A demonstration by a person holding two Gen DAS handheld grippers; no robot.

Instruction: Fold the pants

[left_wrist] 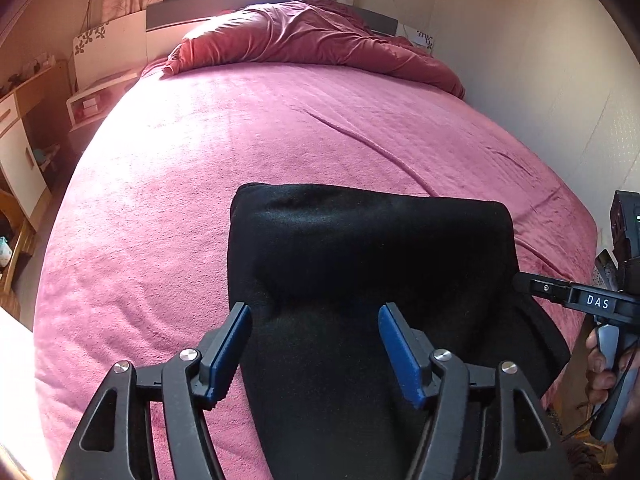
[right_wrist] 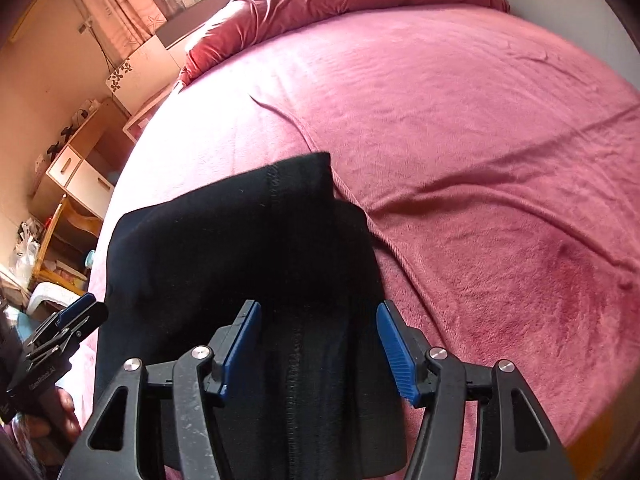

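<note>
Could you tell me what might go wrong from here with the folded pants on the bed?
The pants hang over the edge of the bed, so they may slide off. Both grippers' jaws stand open around cloth, left gripper and right gripper; pulling back could snag and undo the fold.

Pants (left_wrist: 360,264) black; blanket (left_wrist: 200,160) pink; duvet (left_wrist: 312,36) dark red; tool pads (left_wrist: 230,344) blue.

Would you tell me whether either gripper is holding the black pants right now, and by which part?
Neither holds them. Both grippers' jaws stand open over the folded black pants, pads clear of the cloth.
</note>
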